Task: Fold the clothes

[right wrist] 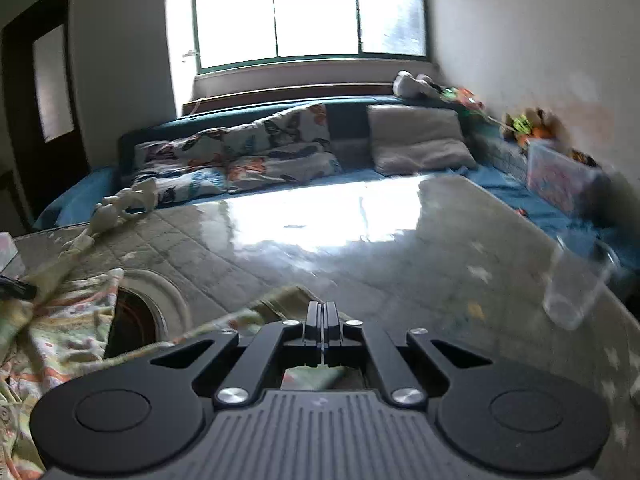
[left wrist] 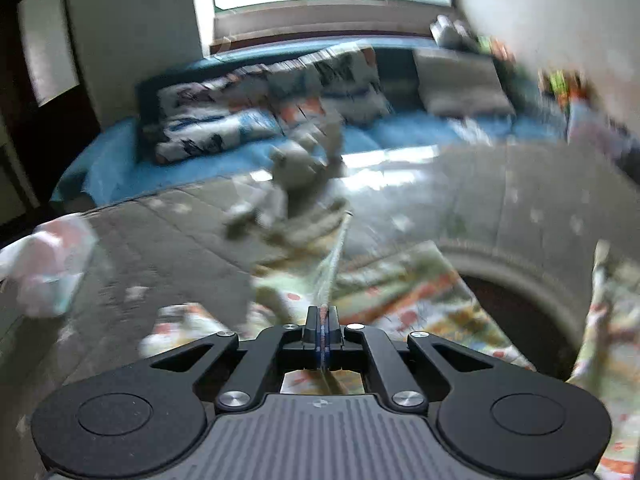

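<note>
While both grippers look busy, the grips are what I'd watch. The left gripper (left wrist: 322, 314) has its fingers closed tight on a thin edge of the printed cloth (left wrist: 404, 300), which runs up out of the fingers as a taut strip. The right gripper (right wrist: 322, 312) is closed too, with a bit of the same cloth (right wrist: 68, 320) bunched right at and under its fingers, though I can't tell for sure that it's actually pinched.

The cloth sits on the bench (right wrist: 360, 248) beside the round hole (right wrist: 134, 320), draped partly over the hole's rim and crumpled on the side away from the cup (right wrist: 576, 288). A pale twisted piece (right wrist: 120, 204) lies past the hole, toward the bed.

What could go wrong, as I see it:
- The left grip is on so little fabric that a sharp pull could slip it out.
- Loose cloth could sag into the hole and snag on the rim mid-fold.
- The clear cup stands on the bench well away from the hole on the right gripper's side, so a wide sweep could knock it over.
- The left view is badly blurred, so lining up edges looks dicey.
</note>
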`<state>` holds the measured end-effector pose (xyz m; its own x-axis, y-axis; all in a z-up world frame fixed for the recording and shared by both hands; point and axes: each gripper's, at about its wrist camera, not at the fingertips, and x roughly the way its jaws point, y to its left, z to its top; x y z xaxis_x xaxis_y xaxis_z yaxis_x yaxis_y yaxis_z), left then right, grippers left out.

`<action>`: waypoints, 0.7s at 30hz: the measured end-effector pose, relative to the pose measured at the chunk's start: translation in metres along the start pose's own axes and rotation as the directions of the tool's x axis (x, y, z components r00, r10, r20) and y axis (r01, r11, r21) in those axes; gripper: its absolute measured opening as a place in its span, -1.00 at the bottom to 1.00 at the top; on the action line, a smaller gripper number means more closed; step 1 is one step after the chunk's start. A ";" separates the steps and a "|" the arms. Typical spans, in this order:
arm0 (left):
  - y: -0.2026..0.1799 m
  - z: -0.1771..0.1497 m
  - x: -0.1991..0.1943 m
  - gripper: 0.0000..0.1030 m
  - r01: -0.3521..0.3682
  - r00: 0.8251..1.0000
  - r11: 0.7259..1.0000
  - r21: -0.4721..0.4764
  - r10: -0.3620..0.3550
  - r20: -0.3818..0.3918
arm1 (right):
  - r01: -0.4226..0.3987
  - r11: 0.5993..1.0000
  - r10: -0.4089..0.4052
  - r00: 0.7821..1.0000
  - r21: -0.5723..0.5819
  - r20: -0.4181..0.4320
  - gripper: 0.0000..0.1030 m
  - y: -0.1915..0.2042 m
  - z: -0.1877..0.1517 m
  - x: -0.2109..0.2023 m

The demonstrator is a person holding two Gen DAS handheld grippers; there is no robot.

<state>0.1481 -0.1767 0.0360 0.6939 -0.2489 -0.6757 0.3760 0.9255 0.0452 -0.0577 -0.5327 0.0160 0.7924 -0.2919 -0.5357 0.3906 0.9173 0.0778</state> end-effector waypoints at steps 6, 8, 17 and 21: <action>0.063 -0.023 -0.082 -0.97 -0.034 0.991 0.982 -0.183 0.057 0.119 | 0.009 0.999 -0.008 1.000 0.043 -0.017 -0.98 -0.013 -0.015 -0.011; 0.083 -0.038 -0.107 -0.97 -0.059 0.986 0.968 -0.245 0.096 0.139 | 0.001 0.999 0.000 1.000 0.049 -0.024 -0.98 -0.013 -0.017 -0.013; 0.150 -0.137 -0.152 -0.97 -0.189 0.972 0.857 -0.479 0.232 0.031 | -0.002 0.997 0.007 0.998 0.078 -0.060 -0.83 -0.010 -0.015 -0.004; 0.160 -0.158 -0.150 -0.97 -0.231 0.968 0.832 -0.505 0.250 -0.030 | 0.014 0.996 -0.007 0.997 0.083 -0.079 -0.45 -0.011 -0.014 0.010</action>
<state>0.0069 0.0537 0.0286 0.7471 -0.0005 -0.6647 -0.1577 0.9713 -0.1780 -0.0613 -0.5420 -0.0020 0.7499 -0.2763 -0.6012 0.4389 0.8876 0.1395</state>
